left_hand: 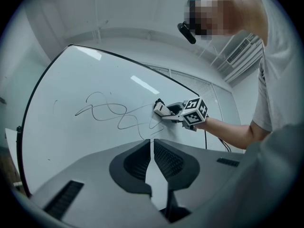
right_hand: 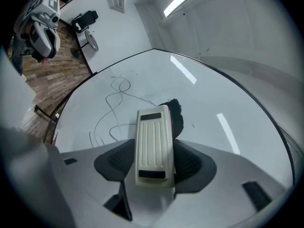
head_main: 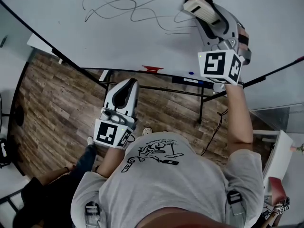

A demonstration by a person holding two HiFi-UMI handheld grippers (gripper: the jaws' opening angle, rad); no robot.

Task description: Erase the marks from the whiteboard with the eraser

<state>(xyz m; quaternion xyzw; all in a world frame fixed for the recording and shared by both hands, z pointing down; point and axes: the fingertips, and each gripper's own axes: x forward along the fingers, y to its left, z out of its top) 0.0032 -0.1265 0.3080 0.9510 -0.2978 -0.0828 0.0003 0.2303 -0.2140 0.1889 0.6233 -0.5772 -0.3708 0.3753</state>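
Observation:
The whiteboard (head_main: 95, 44) carries a looping grey scribble (head_main: 123, 8) across its upper middle, which also shows as the scribble (left_hand: 109, 113) and the scribble (right_hand: 111, 106) in both gripper views. My right gripper (head_main: 203, 12) is shut on a cream eraser (head_main: 199, 7) whose dark felt presses on the board at the scribble's right end. The eraser (right_hand: 152, 127) lies lengthwise between that gripper's (right_hand: 153, 156) jaws. My left gripper (head_main: 129, 83) hangs low in front of the board, shut and empty, with its jaws (left_hand: 151, 144) meeting at the tips.
A black stand (head_main: 202, 96) holds the board over a wooden floor (head_main: 57, 108). The board's ledge carries a red item (head_main: 152, 69) and a blue-tipped marker (head_main: 191, 73). A white table edge (head_main: 280, 156) is at the right. A black chair (right_hand: 85, 19) stands far off.

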